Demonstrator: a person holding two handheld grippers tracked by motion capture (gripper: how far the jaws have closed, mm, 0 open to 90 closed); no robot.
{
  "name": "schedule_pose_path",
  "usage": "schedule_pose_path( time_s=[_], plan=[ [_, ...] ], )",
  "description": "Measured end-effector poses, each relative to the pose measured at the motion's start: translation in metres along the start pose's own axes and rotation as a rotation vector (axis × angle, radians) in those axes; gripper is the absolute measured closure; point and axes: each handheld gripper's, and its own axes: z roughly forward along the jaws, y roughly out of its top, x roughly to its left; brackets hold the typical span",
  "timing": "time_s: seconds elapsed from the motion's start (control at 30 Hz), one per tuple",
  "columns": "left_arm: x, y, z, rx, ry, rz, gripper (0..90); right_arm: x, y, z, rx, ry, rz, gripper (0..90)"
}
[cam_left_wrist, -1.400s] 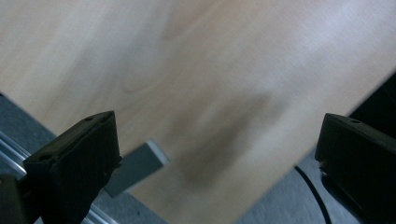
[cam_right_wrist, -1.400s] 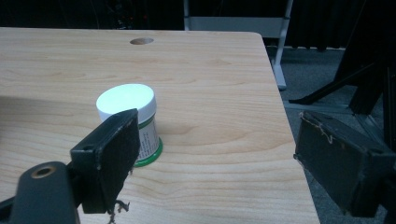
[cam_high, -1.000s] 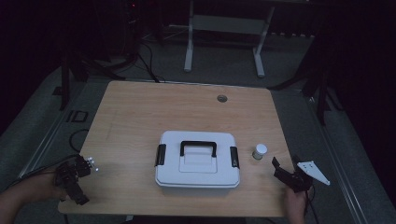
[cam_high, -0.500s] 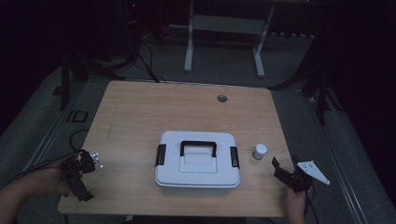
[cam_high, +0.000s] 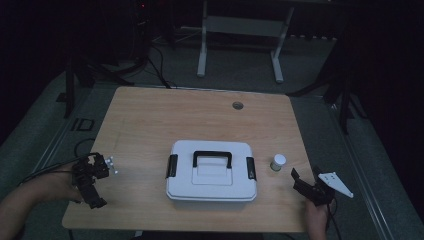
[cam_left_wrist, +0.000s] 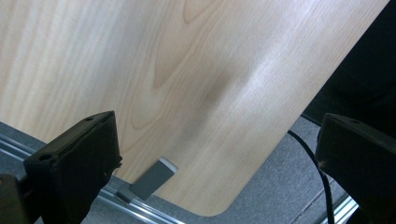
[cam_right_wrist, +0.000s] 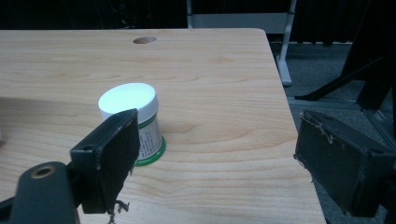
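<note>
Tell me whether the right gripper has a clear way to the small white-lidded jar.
Probably yes. The right gripper sits open just short of the jar, which stands upright on bare table. The white box is off to one side, apart from the jar, so nothing lies between.

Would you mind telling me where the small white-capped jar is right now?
In the high view the jar stands upright on the table's right side, just right of the white box, ahead of the open right tool.
</note>
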Motion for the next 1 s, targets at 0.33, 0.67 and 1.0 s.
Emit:
schedule_pose_path(
  time_s=[0.33, 0.67, 1.0],
  plan=[
    [-0.004, 0.023, -0.021, 0.004, 0.002, 0.051, 0.0, 0.0, 0.0, 0.0, -0.003, 0.002, 0.003, 13.5],
    [-0.011, 0.047, -0.04, 0.005, -0.009, 0.113, 4.2, -0.001, 0.0, 0.0, -0.004, 0.006, 0.006, 13.5],
    [-0.016, 0.074, -0.064, -0.007, -0.039, 0.155, 4.2, -0.001, 0.0, -0.001, -0.008, 0.013, 0.009, 13.5]
  ],
)
